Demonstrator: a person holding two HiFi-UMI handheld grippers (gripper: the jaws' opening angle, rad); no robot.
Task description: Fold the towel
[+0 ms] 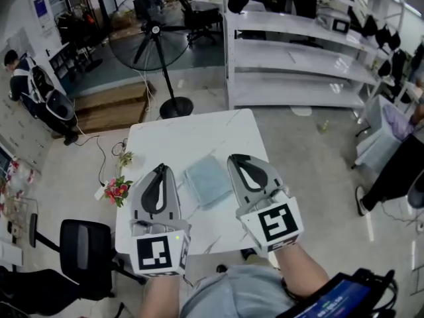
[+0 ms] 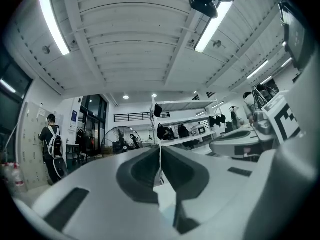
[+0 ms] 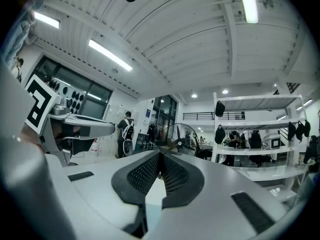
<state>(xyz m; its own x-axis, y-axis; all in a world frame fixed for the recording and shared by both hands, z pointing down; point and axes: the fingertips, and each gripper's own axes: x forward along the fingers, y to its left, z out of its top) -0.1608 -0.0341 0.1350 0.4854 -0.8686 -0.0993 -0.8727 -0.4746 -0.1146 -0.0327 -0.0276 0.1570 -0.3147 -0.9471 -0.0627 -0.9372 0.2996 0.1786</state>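
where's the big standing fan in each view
Head view: fan at the top, left of centre.
Left gripper view: fan left of centre, just below mid-height.
Right gripper view: fan just right of centre.
Shared landmark: white shelving rack, right of the fan in all.

A white, marble-veined table (image 1: pixel 199 132) stands in the middle of the floor. Beyond its far edge rises a black pedestal fan (image 1: pixel 151 28), whose round base is near the table's far-left corner. Past the far-right corner runs a white shelving unit (image 1: pixel 295 68) with dark bags hanging along its top. A low wooden platform (image 1: pixel 109 106) lies off the table's far-left side, and farther out that way stands a person with a backpack (image 1: pixel 33 88). Red flowers (image 1: pixel 117 190) sit by the table's left edge, and off its near-left corner is a black office chair (image 1: pixel 85 250).
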